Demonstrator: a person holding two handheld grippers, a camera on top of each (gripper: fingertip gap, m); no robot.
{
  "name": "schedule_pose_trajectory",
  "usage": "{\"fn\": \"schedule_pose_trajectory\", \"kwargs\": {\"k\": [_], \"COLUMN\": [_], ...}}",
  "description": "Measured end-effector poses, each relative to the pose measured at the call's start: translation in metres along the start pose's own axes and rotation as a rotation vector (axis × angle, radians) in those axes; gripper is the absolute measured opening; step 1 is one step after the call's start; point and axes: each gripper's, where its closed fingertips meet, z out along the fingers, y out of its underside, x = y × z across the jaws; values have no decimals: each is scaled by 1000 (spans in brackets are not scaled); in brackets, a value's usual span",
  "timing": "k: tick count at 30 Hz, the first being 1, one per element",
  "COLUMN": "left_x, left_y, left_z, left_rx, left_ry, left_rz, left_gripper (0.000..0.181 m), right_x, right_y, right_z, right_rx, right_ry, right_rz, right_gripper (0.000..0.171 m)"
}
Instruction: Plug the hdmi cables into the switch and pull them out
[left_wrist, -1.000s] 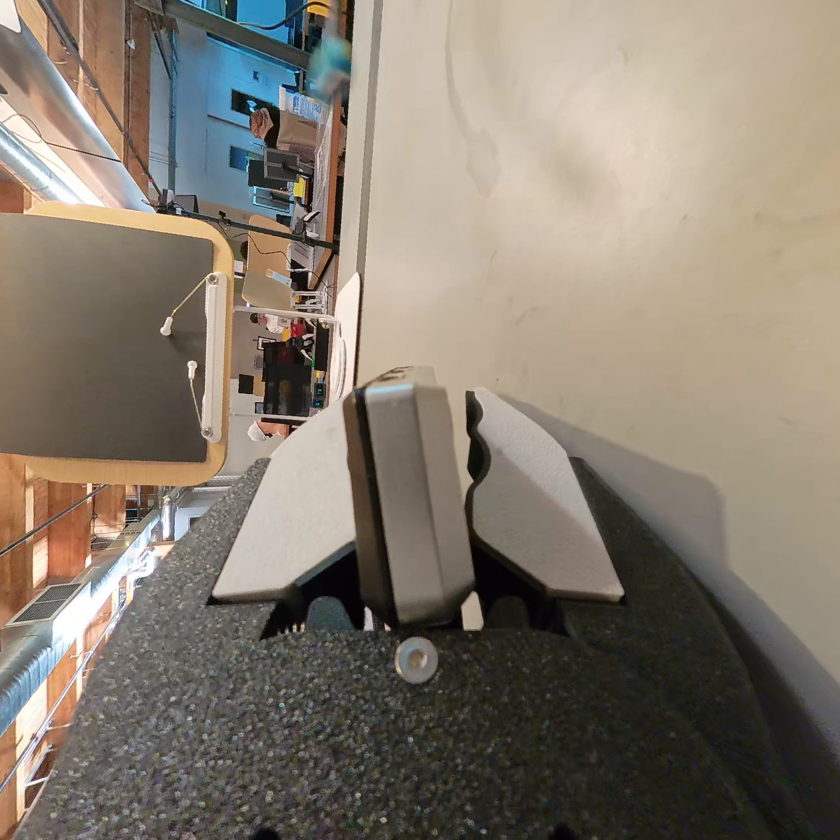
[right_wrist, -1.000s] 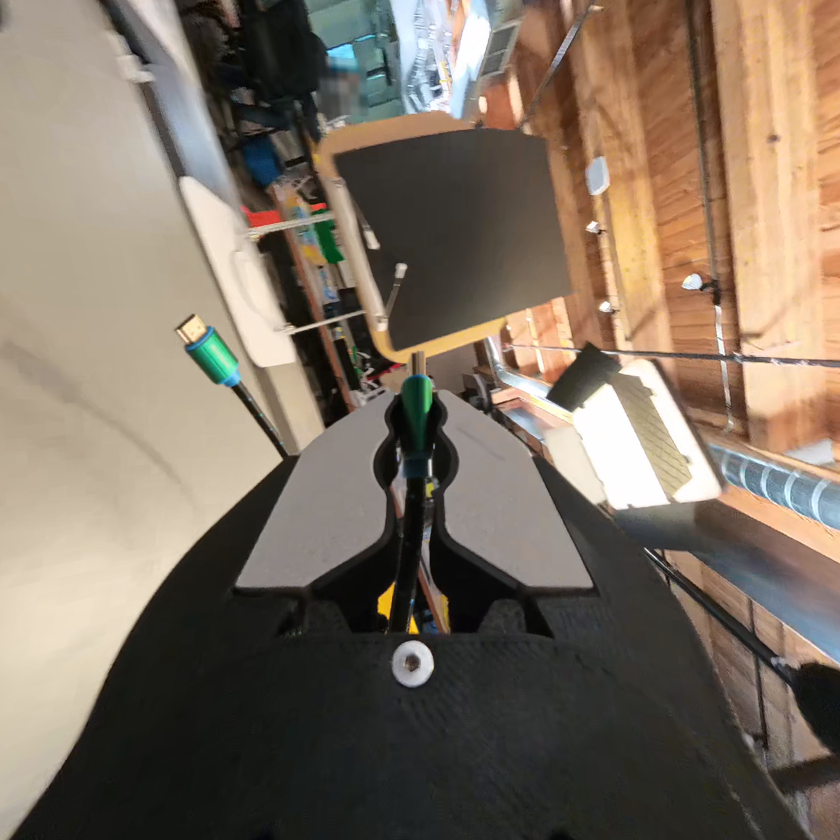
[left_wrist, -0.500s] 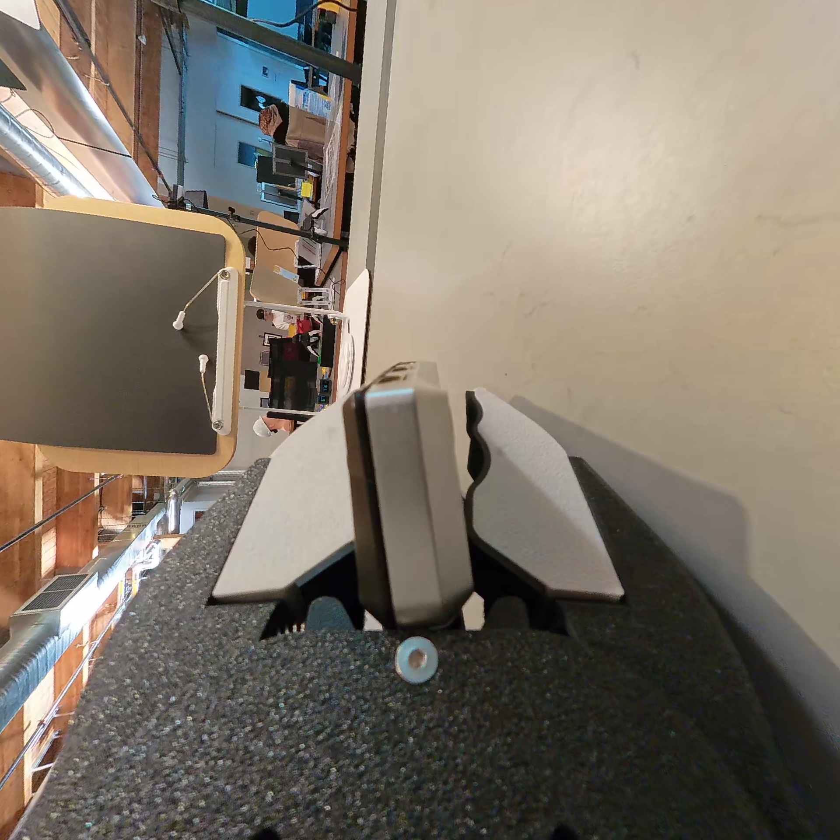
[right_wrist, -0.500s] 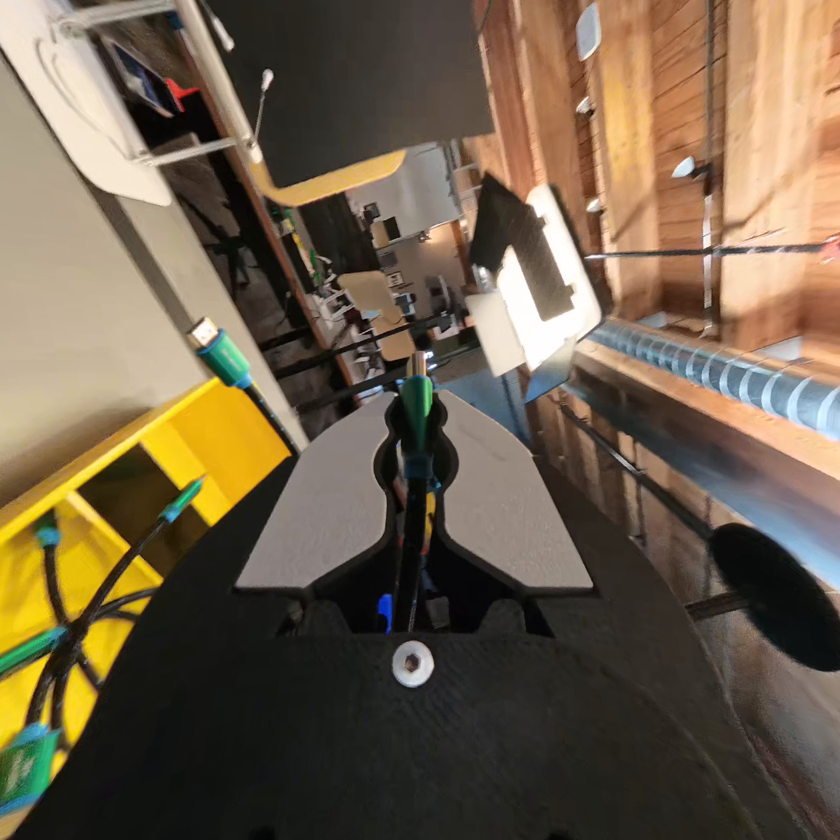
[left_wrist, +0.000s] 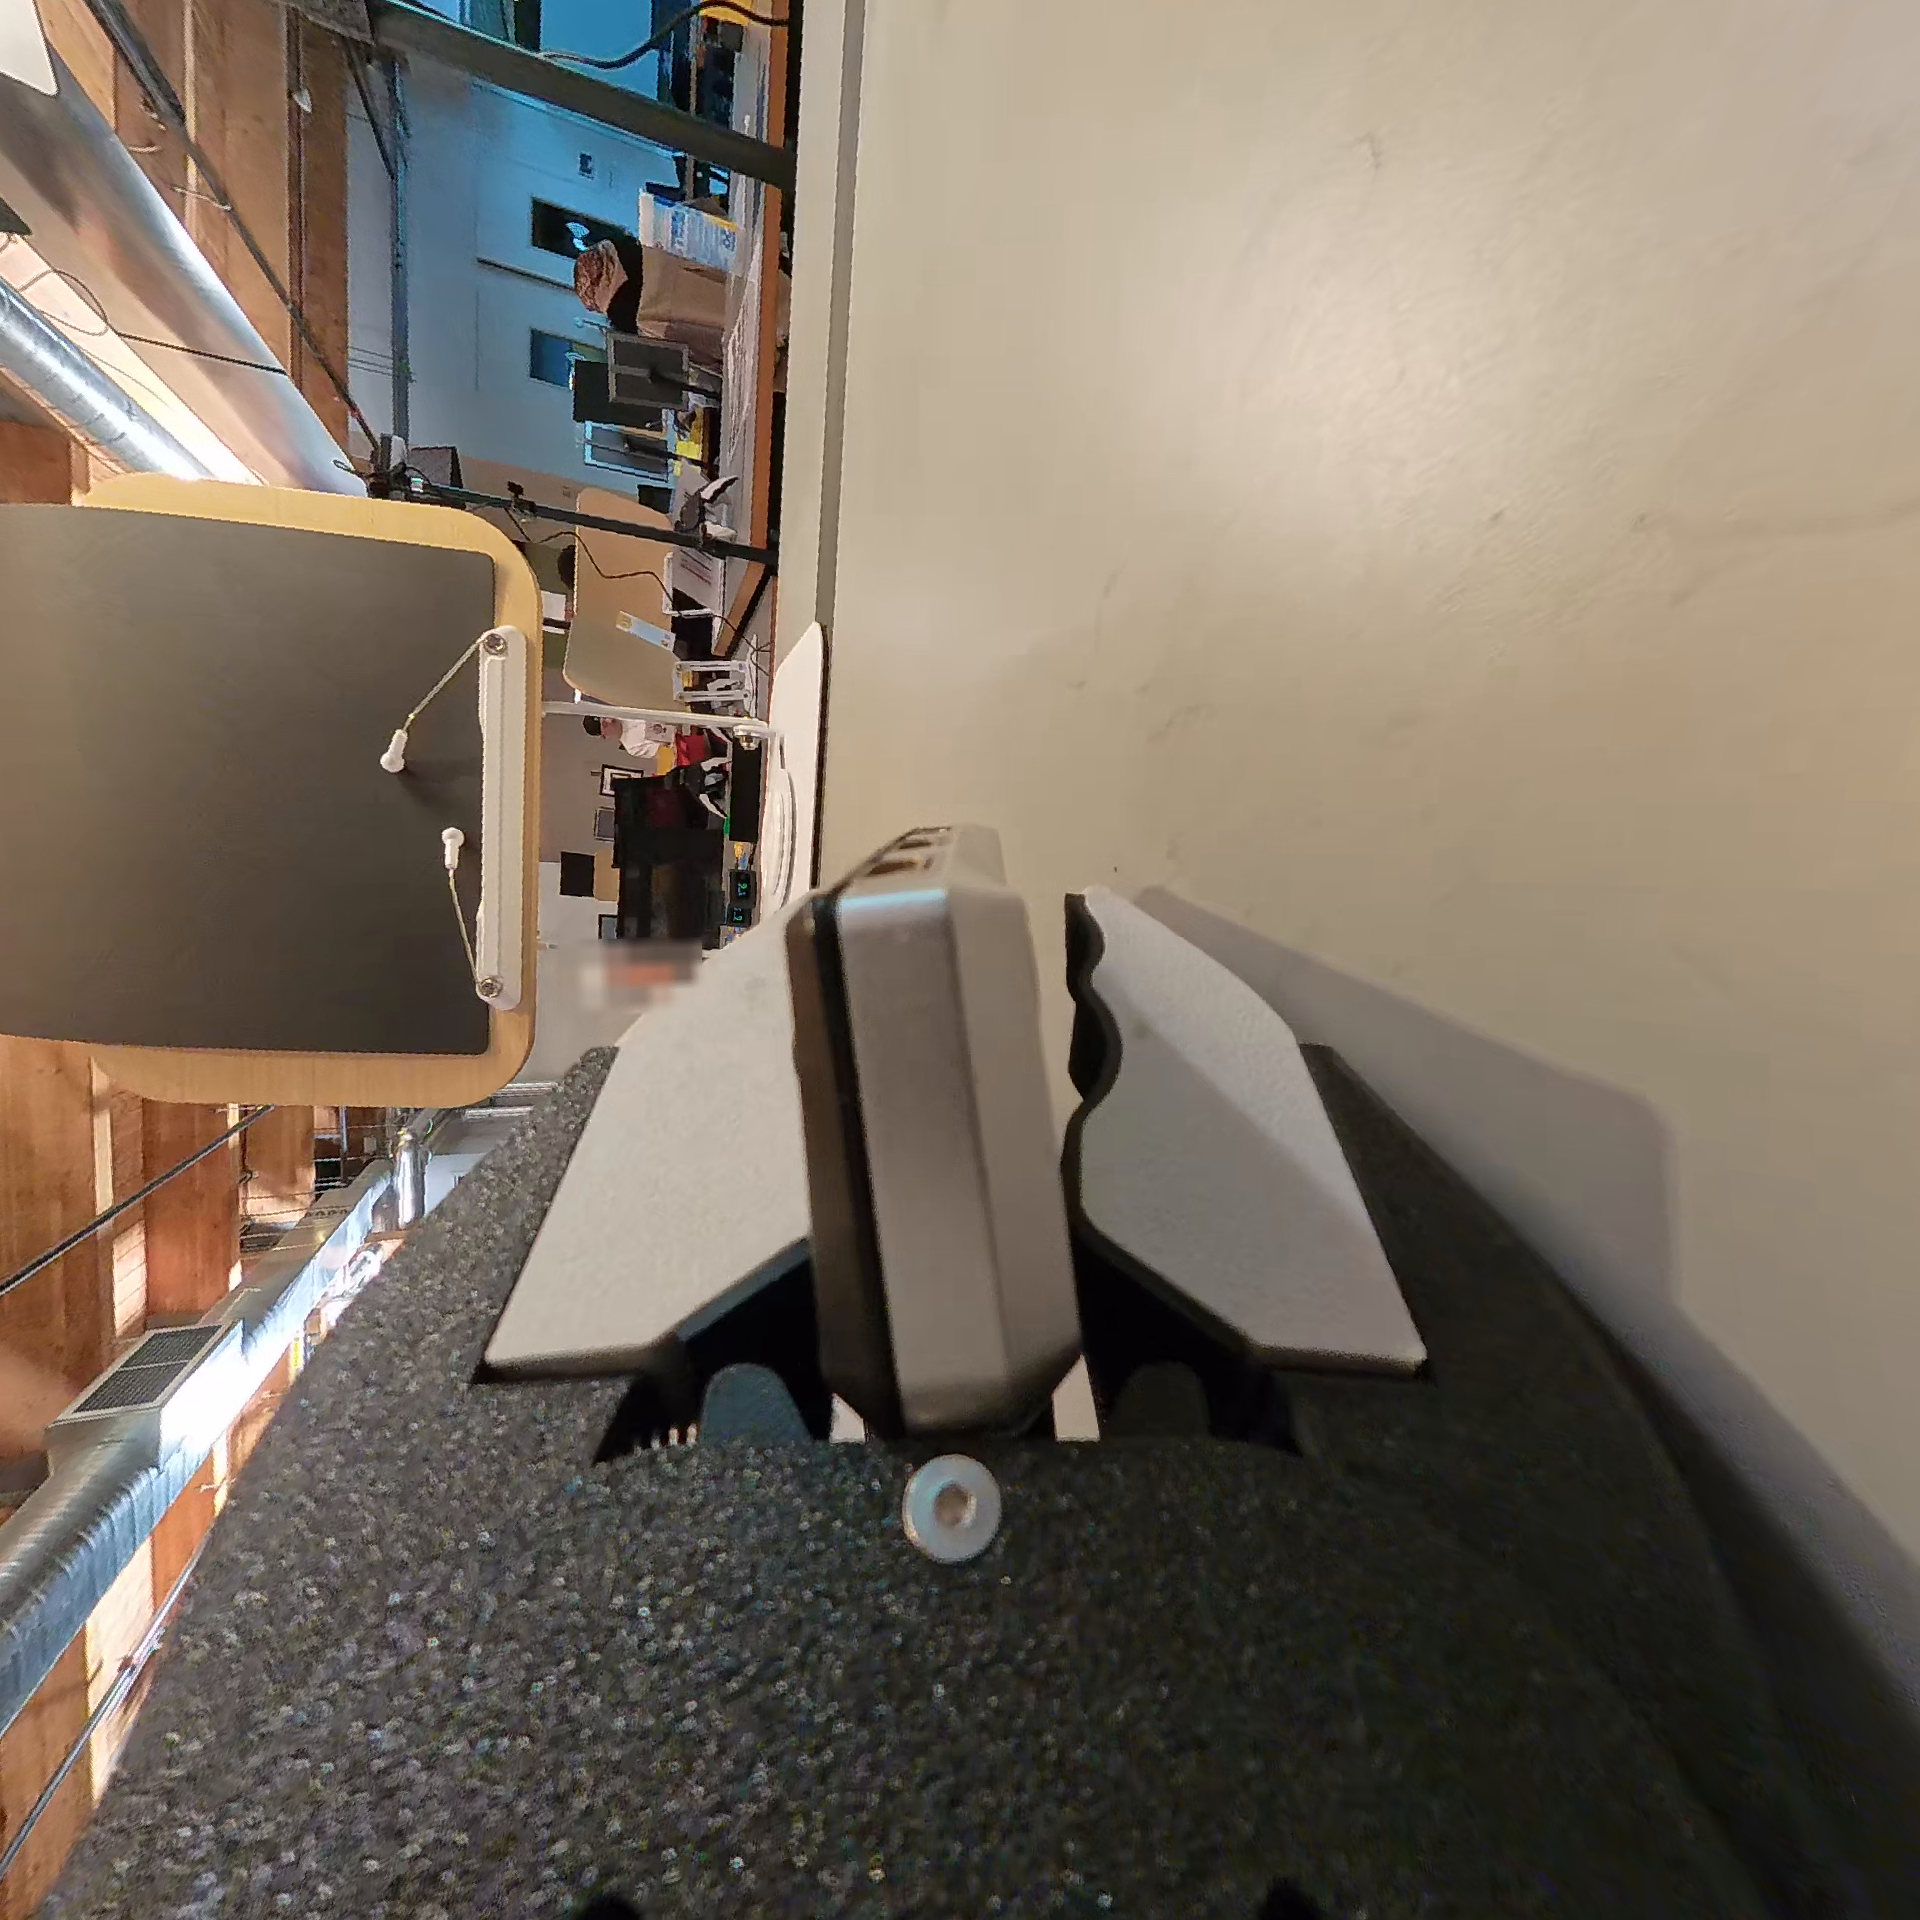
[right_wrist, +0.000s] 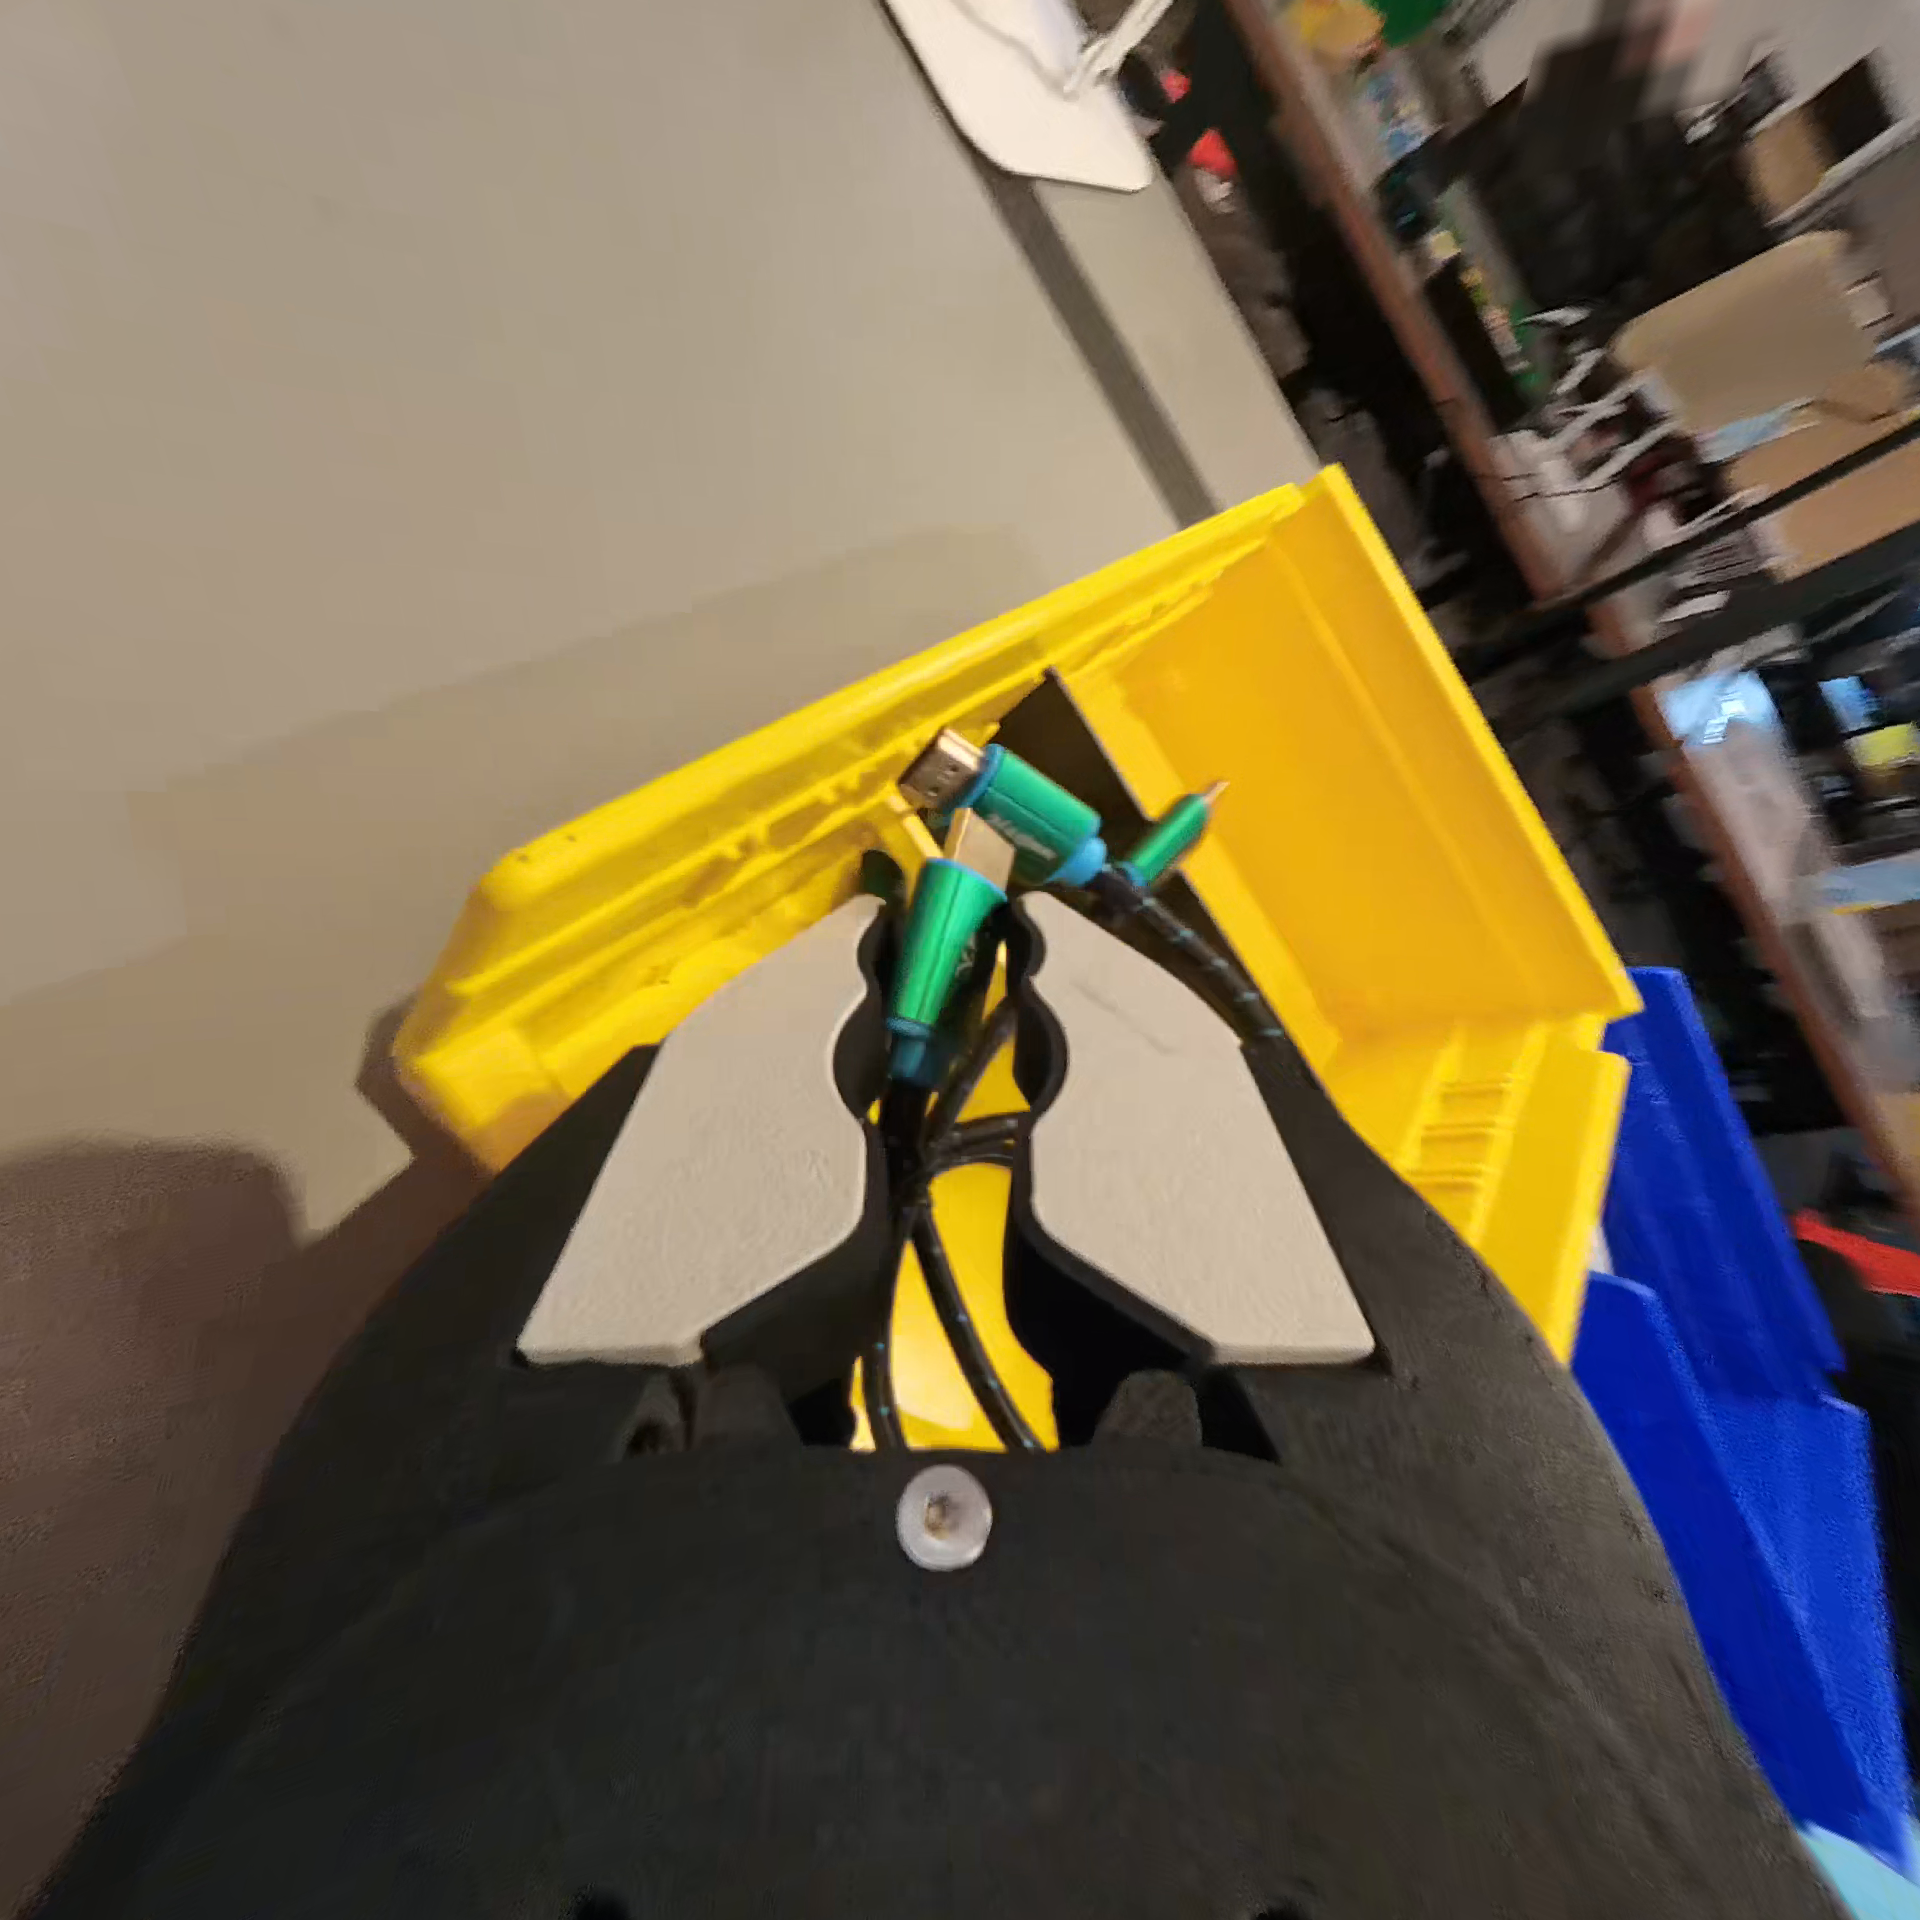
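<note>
Left gripper (left_wrist: 940, 914): clenched on the switch (left_wrist: 935, 1143), a grey metal box standing edge-on between the fingers (left_wrist: 675, 1164), its ports facing away from the camera.
Table (left_wrist: 1403, 520): pale surface close along the gripper's side.
Right gripper (right_wrist: 951, 920): fingers (right_wrist: 727, 1174) parted a little; a green-shelled plug (right_wrist: 940, 961) sits in the gap, tilted, and whether it is pinched cannot be told.
Cables (right_wrist: 1195, 935): black braided, two more green plugs (right_wrist: 1023, 816) lying just beyond the fingertips, inside the bin.
Bin (right_wrist: 1330, 831): yellow, on the table beneath the right gripper.
Blue bin (right_wrist: 1714, 1299): just beside the yellow one, farthest right.
</note>
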Motion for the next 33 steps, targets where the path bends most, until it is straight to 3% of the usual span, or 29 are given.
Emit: {"fn": "schedule_pose_trajectory", "kwargs": {"k": [7, 11, 18, 24, 29, 33], "left_x": [0, 0, -1, -2, 2, 4], "left_y": [-3, -6, -9, -13, -20, -28], "left_z": [-3, -4, -6, -8, -8, -12], "left_rx": [9, 18, 26, 45, 66, 103], "left_ry": [-2, -3, -8, -22, -25, -31], "left_rz": [3, 5, 10, 21, 55, 82], "left_gripper": [41, 41, 42, 42, 42, 42], "right_x": [3, 2, 3, 20, -13, -69], "right_y": [0, 9, -10, -28, -95, -158], "right_z": [13, 18, 6, -14, -24, -13], "right_rx": [10, -54, 15, -16, 51, 197], "right_ry": [-54, -92, -145, 96, 241, 237], "right_rz": [182, 189, 231, -12, -365, -548], "right_gripper": [27, 28, 43, 43, 36, 32]}}
